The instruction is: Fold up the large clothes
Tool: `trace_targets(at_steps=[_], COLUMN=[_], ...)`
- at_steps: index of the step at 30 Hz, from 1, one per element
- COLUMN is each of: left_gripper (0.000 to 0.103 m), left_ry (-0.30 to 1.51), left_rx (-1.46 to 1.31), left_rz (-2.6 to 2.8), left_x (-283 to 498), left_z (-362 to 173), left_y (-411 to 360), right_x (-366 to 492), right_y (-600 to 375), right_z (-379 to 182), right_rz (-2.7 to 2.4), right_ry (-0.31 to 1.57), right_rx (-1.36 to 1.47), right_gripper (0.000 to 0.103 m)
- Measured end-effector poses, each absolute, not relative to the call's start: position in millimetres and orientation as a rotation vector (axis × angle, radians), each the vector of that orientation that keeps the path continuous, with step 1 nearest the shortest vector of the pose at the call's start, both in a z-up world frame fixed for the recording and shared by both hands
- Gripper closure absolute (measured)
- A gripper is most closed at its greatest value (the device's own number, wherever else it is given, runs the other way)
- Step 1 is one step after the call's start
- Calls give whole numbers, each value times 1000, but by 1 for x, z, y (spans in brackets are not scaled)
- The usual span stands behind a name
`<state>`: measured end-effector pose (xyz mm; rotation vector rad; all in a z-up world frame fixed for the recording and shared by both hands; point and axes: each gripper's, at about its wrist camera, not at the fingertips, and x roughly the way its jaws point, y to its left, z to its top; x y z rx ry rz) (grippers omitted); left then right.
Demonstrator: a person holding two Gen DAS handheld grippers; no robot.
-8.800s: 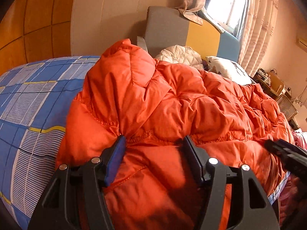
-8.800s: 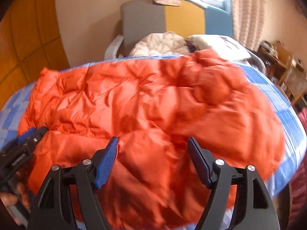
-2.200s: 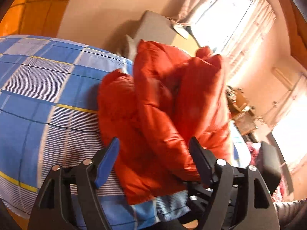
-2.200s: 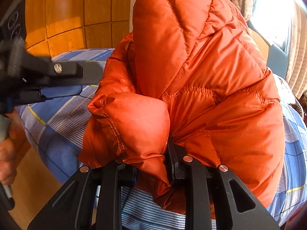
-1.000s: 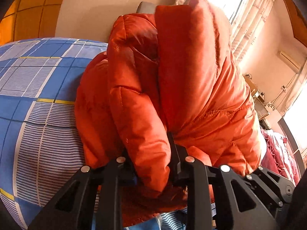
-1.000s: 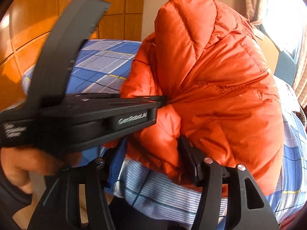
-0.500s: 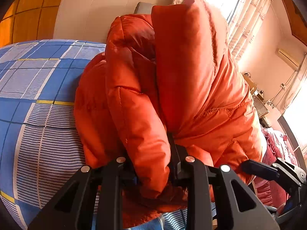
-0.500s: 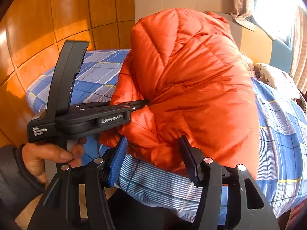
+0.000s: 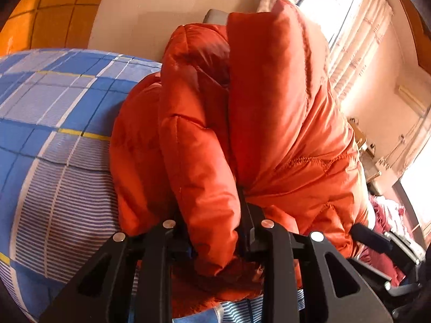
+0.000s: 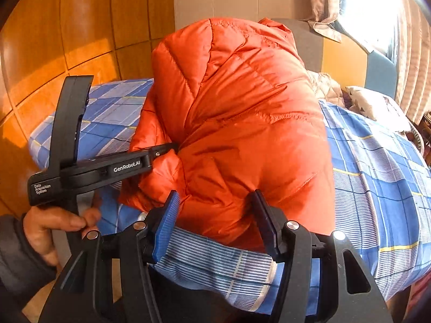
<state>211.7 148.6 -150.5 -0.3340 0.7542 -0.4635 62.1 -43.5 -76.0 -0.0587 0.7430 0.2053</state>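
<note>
An orange down jacket (image 10: 242, 123) stands bunched in a tall heap at the near edge of a blue plaid bed (image 10: 377, 177). In the left wrist view my left gripper (image 9: 215, 215) is shut on a thick fold of the jacket (image 9: 269, 123), its pads buried in the fabric. It also shows in the right wrist view (image 10: 172, 148), pinching the jacket's left side. My right gripper (image 10: 216, 215) is open, its jaws at the jacket's lower edge over the bed edge, holding nothing.
A wooden panelled wall (image 10: 67, 40) lies to the left. A grey, yellow and blue headboard (image 10: 344, 56), a quilted beige garment (image 10: 328, 86) and a pillow (image 10: 377, 105) lie at the far end. A curtained window (image 9: 350, 27) is on the right. Dark red cloth (image 9: 385, 215) lies beside the bed.
My right gripper let go of the jacket and opened, then drew back toward the bed edge. My left gripper closed on a jacket fold and keeps holding it.
</note>
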Motion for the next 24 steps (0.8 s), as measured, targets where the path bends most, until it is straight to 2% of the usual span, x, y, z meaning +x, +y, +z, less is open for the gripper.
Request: trace_targets(at_steps=[8, 10, 11, 13, 14, 16, 17, 18, 19, 24], left_gripper=[77, 74, 71, 56, 41, 38, 33, 22, 19, 15], left_ry=[751, 759, 757, 762, 756, 742, 744, 738, 733, 712], left_rx=[-390, -399, -398, -406, -400, -410, -418, -431, -445, -489], left_rz=[-424, -403, -387, -336, -299, -277, -263, -240, -224, 3], left_x=[212, 208, 206, 199, 195, 185, 179, 172, 166, 128], left_z=[-163, -159, -157, -150, -147, -142, -140, -138, -138, -135], left_y=[152, 152, 152, 153, 154, 158, 162, 168, 173, 223], right_x=[85, 86, 86, 83, 81, 79, 78, 78, 77, 74], right_y=[-31, -31, -32, -33, -34, -33, -33, -34, -34, -34], right_z=[-108, -106, -103, -98, -95, -93, -92, -92, -92, -89], right_rz=[196, 196, 201, 207, 209, 214, 213, 213, 214, 227], right_ry=[829, 841, 844, 839, 833, 818, 812, 805, 802, 785], right_rx=[-84, -85, -78, -81, -88, -93, -100, -104, -105, -107], right_gripper=[47, 47, 47, 46, 45, 42, 42, 42, 41, 36])
